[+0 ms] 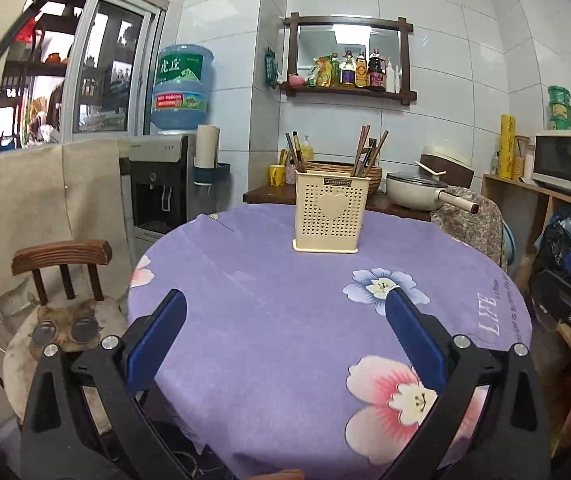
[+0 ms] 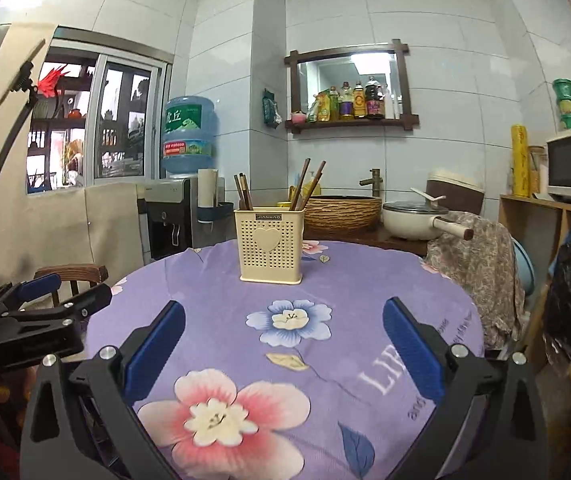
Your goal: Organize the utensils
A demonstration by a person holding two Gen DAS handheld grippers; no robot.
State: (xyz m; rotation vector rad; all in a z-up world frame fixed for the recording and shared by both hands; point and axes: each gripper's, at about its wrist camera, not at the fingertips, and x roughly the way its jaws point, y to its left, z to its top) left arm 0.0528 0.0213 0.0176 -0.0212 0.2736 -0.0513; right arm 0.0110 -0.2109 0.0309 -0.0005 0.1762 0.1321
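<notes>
Both grippers empty, jaws wide apart, nothing between the blue pads. Left gripper (image 1: 285,300) hovers over the near edge of the round table with purple floral cloth (image 1: 269,320); right gripper (image 2: 283,308) sits likewise, just beside it.

Cream perforated plastic utensil holder with a heart emblem (image 1: 326,213) stands upright straight ahead of the left gripper, well apart; from the right gripper it is ahead and slightly left (image 2: 269,245). Dark brown wooden chopsticks (image 1: 367,152) stick up from it in two bunches, one at each end of the holder, leaning outward.

No loose utensils visible on the cloth between grippers and holder. Judged: task looks either finished or not started, cannot tell which from this alone. If more work remains, next move needs a reach forward across the table to the holder, closing on chopstick shafts; thin sticks, likely to slip or twist.
</notes>
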